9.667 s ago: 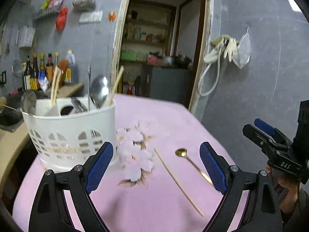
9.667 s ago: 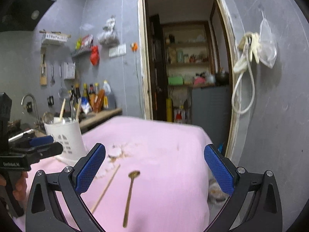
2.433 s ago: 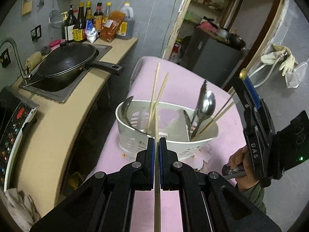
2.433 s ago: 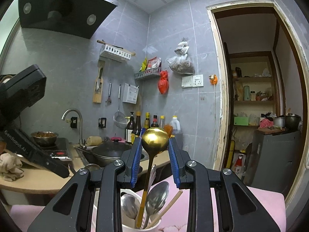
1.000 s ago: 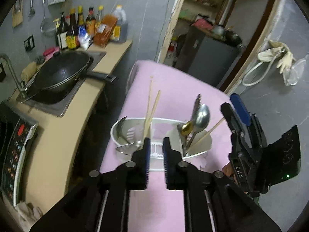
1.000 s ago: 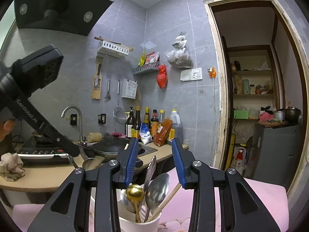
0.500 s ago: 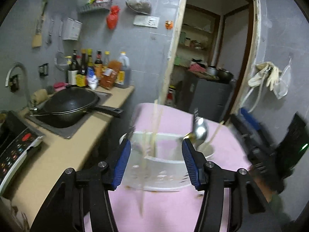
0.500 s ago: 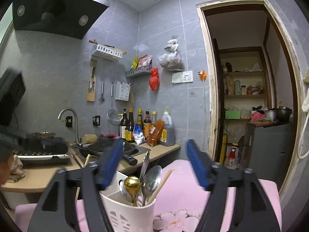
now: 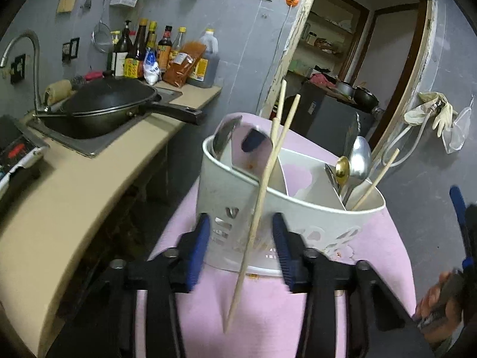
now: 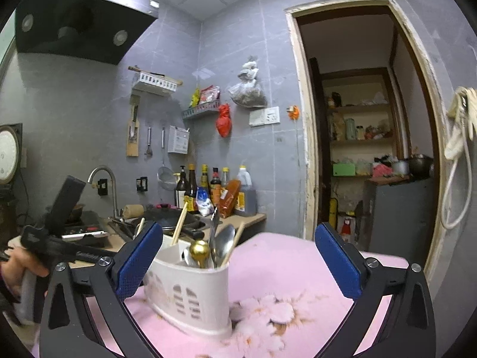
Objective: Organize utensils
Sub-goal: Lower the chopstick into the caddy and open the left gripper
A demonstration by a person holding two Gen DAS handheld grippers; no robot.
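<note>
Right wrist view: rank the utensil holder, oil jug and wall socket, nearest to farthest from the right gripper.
1. Utensil holder, just ahead of the right gripper, left of centre on the table.
2. Oil jug, on the counter behind it.
3. Wall socket, higher up by the doorway.

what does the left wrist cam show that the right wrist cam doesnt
Only the left wrist view shows a loose chopstick tilted outside the front of the white utensil caddy, between the open jaws of the left gripper, and the black wok clearly on the counter.

Only the right wrist view shows the range hood, the wall rack, and the wide-open right gripper.

Both show the caddy on the pink tablecloth, the gold spoon inside it, the sauce bottles and the doorway.
</note>
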